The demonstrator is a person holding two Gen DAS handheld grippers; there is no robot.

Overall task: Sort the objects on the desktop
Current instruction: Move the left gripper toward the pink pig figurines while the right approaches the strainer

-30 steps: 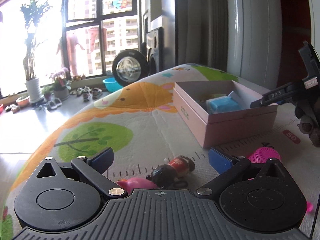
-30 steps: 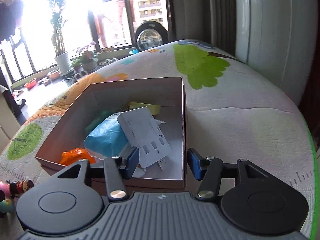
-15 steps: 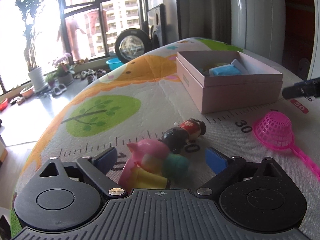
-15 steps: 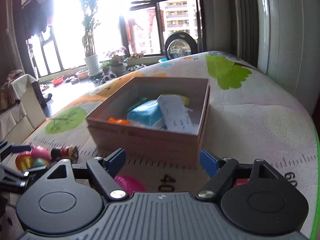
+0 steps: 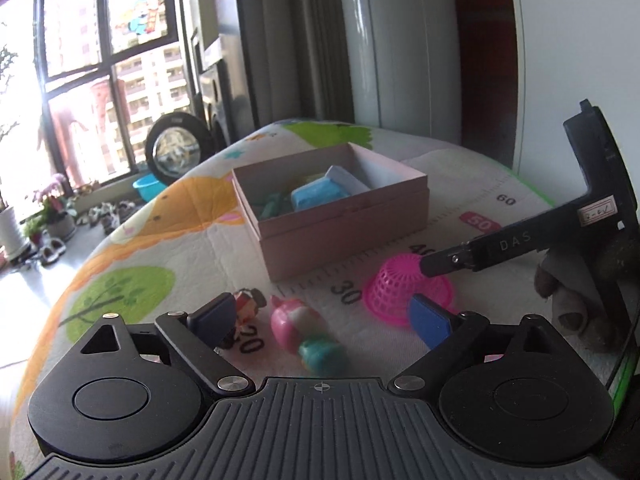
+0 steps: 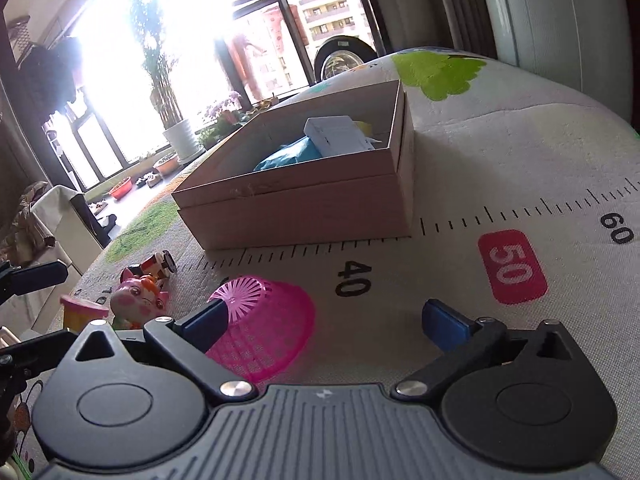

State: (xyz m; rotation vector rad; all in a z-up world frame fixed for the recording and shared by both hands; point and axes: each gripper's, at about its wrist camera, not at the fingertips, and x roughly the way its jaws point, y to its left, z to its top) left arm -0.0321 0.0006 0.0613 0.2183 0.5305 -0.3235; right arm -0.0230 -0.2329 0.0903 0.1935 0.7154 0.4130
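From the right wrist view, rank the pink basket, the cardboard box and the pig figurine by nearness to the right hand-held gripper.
1. Pink basket, upside down, against the left finger of the right hand-held gripper, whose jaws are opening.
2. Pig figurine, off to the left.
3. Cardboard box, straight ahead, beyond the printed ruler.

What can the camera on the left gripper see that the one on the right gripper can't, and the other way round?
Only the left wrist view shows the person's right hand holding the other tool, reaching over the toys.

Only the right wrist view shows the pig toy's face, the white planter by the window and a chair on the floor.

Both show the pink box with a blue packet inside, the pink net basket lying upside down, the small red figure, and each tool's own jaws opening, nothing pressed between them.
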